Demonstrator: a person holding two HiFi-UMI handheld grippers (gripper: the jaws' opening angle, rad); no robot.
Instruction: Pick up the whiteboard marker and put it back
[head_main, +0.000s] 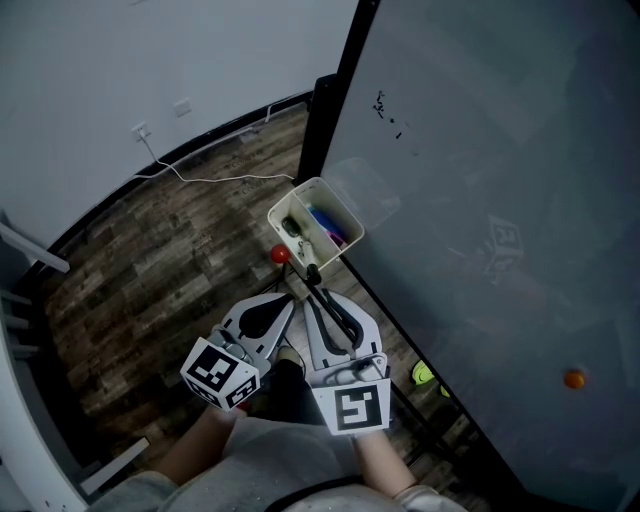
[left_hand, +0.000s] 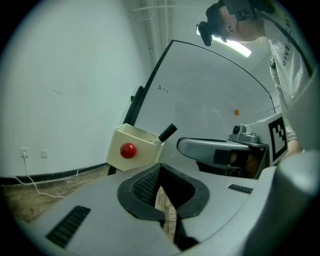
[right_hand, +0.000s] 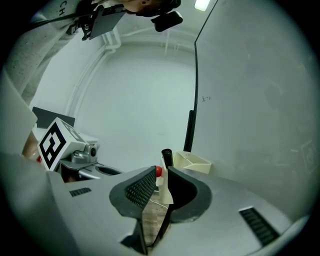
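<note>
1. Jaws of the left gripper (left_hand: 159, 176) stand a sliver apart, with floorboards showing through the gap and nothing held.
2. Just ahead, a cream holder (left_hand: 144, 144) sits against the whiteboard (head_main: 480, 200) with a red magnet (left_hand: 128, 150) on its face. The whiteboard marker (left_hand: 167, 132) leans out of the holder's right corner, cap up.
3. The right gripper (right_hand: 161, 182) has its jaws narrowly parted, seemingly just short of the marker, and grips nothing.

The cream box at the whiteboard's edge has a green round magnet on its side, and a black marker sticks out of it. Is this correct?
The round magnet is red, not green; the left gripper view shows it. It does sit on the side of the cream box at the whiteboard edge, with a black marker sticking out.
</note>
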